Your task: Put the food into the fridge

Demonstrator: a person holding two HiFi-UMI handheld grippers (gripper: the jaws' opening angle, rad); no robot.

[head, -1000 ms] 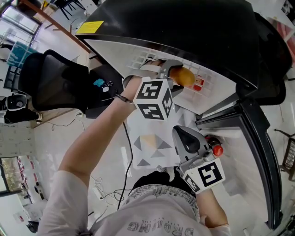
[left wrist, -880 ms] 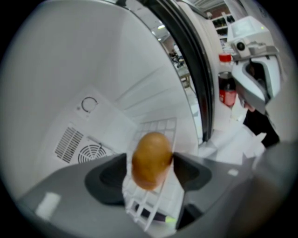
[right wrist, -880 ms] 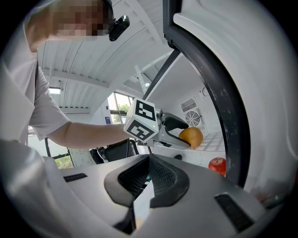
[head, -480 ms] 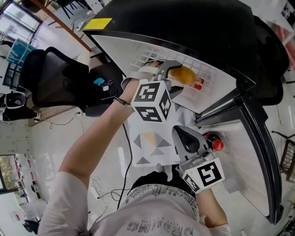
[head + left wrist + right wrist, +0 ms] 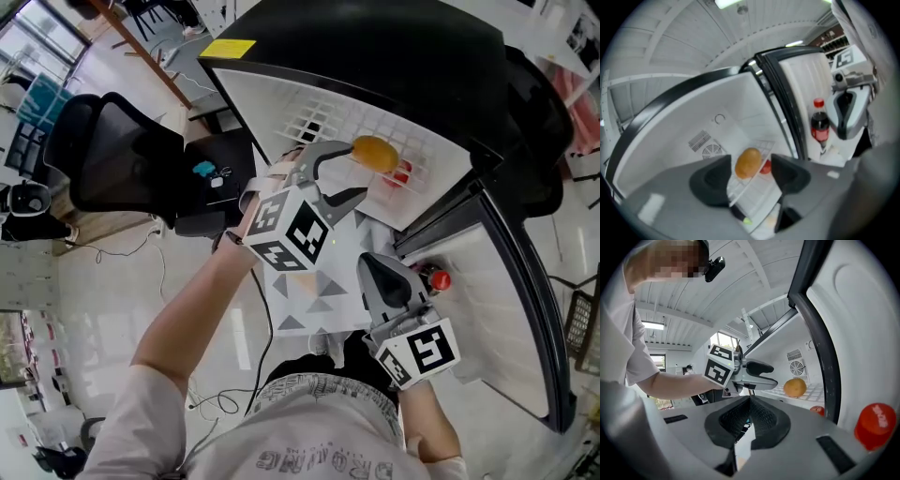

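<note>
Orange-brown rounded food (image 5: 375, 153) lies on the white wire shelf (image 5: 314, 114) inside the black, white-lined fridge (image 5: 375, 47). Left tongs (image 5: 352, 172) hang just in front of that shelf, jaws apart and closing, clear of the food. Right tongs (image 5: 382, 281), below the shelf, are closed on nothing, near a red-capped dark bottle (image 5: 436, 279).

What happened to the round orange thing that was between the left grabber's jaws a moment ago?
The left gripper has left the round orange food on the white wire shelf of the fridge and pulled back toward the person. Its jaws are closing now with nothing between them. The food lies where it was. The right gripper stayed shut, beside the red-capped bottle in the door.
</note>
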